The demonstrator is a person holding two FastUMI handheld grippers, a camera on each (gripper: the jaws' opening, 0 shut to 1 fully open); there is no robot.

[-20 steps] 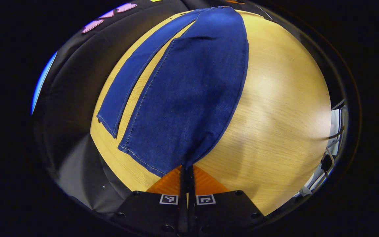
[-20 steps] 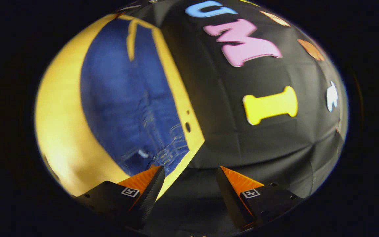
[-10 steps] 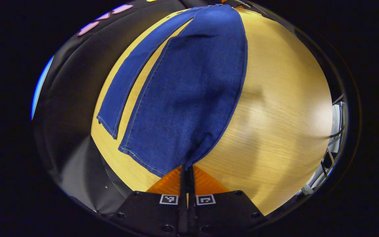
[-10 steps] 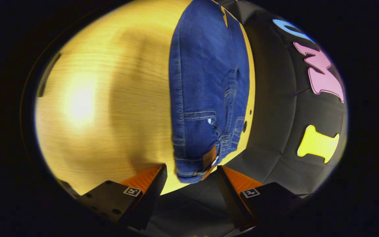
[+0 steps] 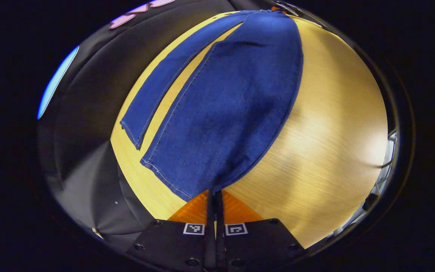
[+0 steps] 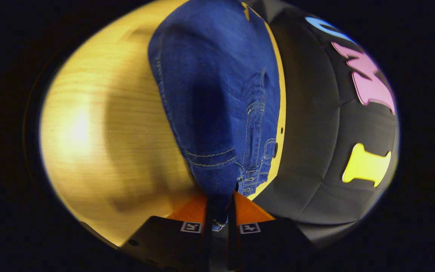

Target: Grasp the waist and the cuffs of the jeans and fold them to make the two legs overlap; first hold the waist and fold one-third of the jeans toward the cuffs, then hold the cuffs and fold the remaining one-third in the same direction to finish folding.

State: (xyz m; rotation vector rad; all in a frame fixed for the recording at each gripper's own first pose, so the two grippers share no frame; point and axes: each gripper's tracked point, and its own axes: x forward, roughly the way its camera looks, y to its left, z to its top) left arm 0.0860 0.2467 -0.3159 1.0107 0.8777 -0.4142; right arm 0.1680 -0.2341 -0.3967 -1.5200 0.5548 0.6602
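Half a second before, the right tool (image 6: 219, 206) had stood with its fingers spread on either side of the waistband; by this moment they had clamped together on the waist (image 6: 223, 189) of the jeans (image 6: 217, 94), with a fold of denim and a bit of metal hardware caught between them. The left tool (image 5: 214, 196) had already been clenched on the corner of the nearer cuff (image 5: 187, 181) a second before, and it kept that grip, its view having shifted only slightly. With both ends now held, the jeans looked ready for the first fold, the one that lays one leg over the other; that fold was not yet made

In the left gripper view the two legs lay apart on the tabletop (image 5: 327, 132), a strip of pale wood showing between them. The farther leg (image 5: 161, 90) ran flat along the tabletop's edge beside the black cloth wall (image 5: 89, 94), while the nearer leg rose to a point at the pinched cuff. The denim was dark blue with pale stitching along the side seam and hem. In the right gripper view the waist end bulged up from the tabletop (image 6: 100, 132) into the grip, shadowed down its middle, with pocket seams and belt loops visible near the far edge
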